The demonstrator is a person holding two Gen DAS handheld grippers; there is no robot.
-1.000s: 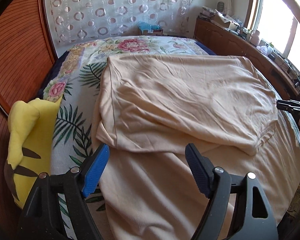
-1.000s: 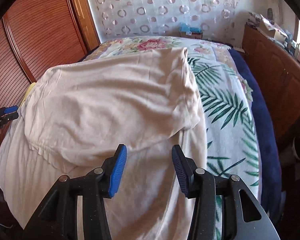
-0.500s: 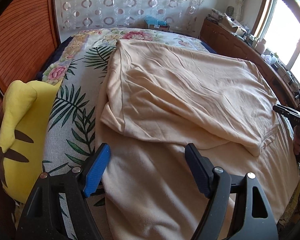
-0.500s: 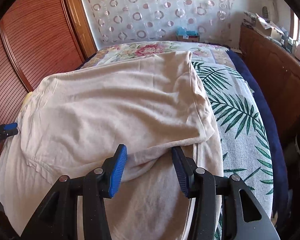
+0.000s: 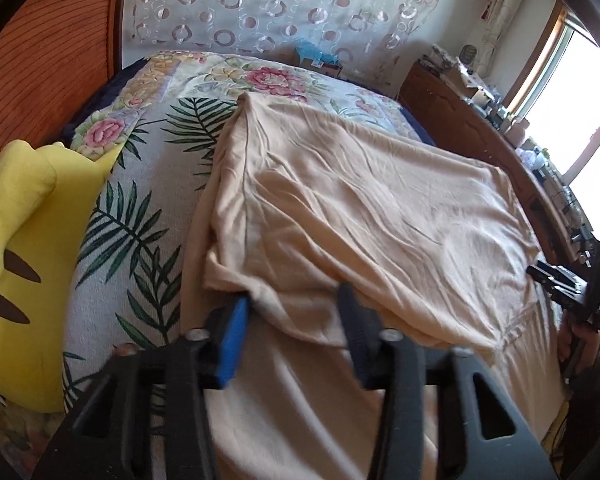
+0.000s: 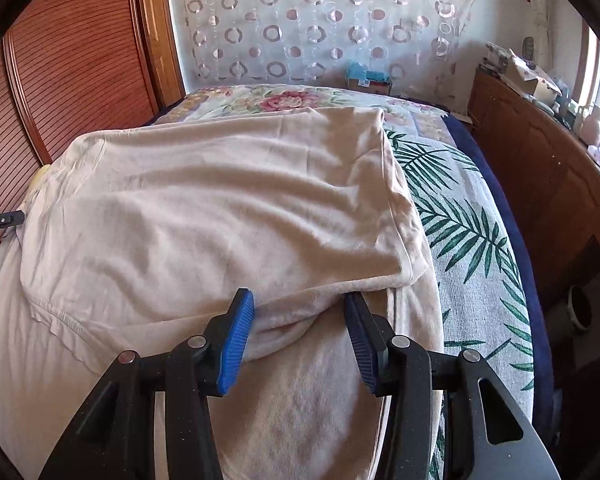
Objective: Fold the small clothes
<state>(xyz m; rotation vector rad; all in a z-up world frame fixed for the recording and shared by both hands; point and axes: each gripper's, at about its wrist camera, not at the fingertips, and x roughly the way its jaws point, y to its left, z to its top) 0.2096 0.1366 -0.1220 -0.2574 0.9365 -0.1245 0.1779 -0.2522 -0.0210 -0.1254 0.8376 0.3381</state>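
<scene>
A large beige garment (image 5: 360, 208) lies on the bed with its far half folded back over the near half. The fold's loose edge runs across in front of both grippers. My left gripper (image 5: 294, 296) has its tips at that edge near the left corner. Its jaws are closing with a bunch of the edge between them, and a gap still shows. Seen from the right wrist, the garment (image 6: 220, 208) bulges between the pads of my right gripper (image 6: 298, 296), whose jaws stand apart. Each gripper also shows in the other's view: the right gripper (image 5: 560, 280) and the left gripper (image 6: 2, 220).
The floral and palm-leaf bedspread (image 5: 132, 220) shows on both sides of the garment. A yellow plush toy (image 5: 28, 260) lies at the left edge. A cluttered wooden cabinet (image 6: 540, 168) runs along the right, a slatted wooden panel (image 6: 60, 80) along the left.
Both grippers have moved forward until the garment's folded edge lies between their fingers. The left jaws have narrowed and that view has rolled. The right jaws keep the same width.
</scene>
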